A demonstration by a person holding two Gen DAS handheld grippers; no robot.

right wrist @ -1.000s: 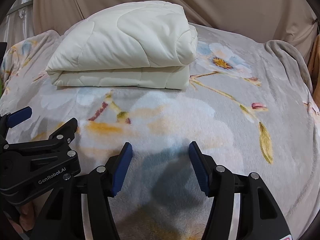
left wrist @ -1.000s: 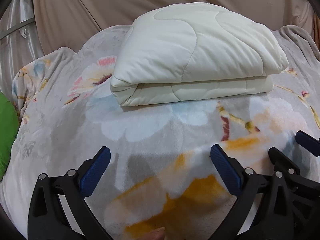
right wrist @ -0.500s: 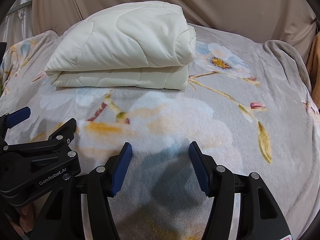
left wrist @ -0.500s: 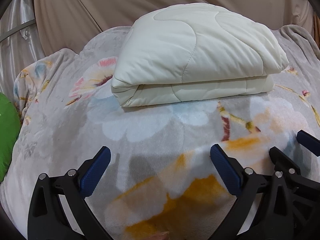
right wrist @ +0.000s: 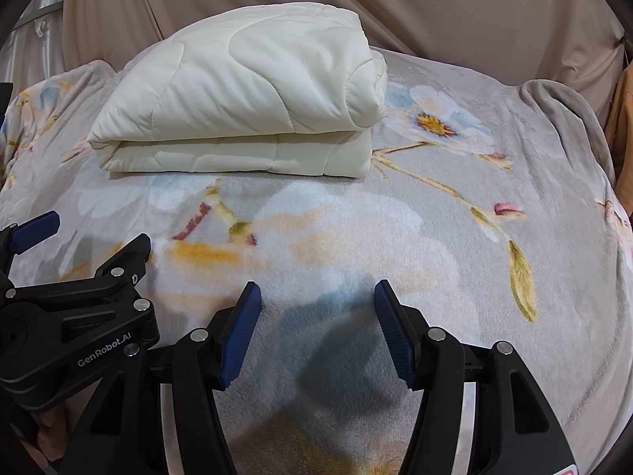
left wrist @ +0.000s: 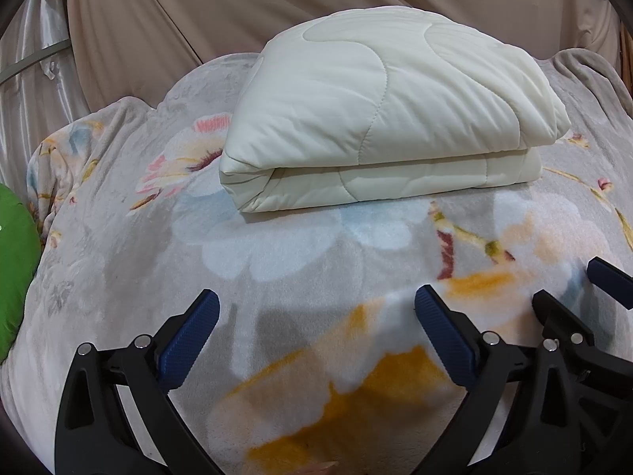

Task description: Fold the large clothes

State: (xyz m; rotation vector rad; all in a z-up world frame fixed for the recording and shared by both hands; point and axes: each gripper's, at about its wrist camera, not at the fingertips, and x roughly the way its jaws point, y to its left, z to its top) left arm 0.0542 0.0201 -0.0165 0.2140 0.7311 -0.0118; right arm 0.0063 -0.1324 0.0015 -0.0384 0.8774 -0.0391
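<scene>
A folded cream quilt (left wrist: 379,118) lay in the upper middle of the frame on a floral blanket (left wrist: 300,245). At the bottom, the left gripper (left wrist: 316,308) and right gripper (right wrist: 316,301) held their jaws wide, gripping nothing.

I see a bed covered by a grey fleece blanket (left wrist: 277,277) printed with pale blue, orange and pink flowers. Behind it hangs a beige curtain (right wrist: 455,12) in loose folds. At the far left there is shiny silvery fabric (left wrist: 27,91), and a green cushion (left wrist: 16,269) sits at the bed's left edge.
</scene>
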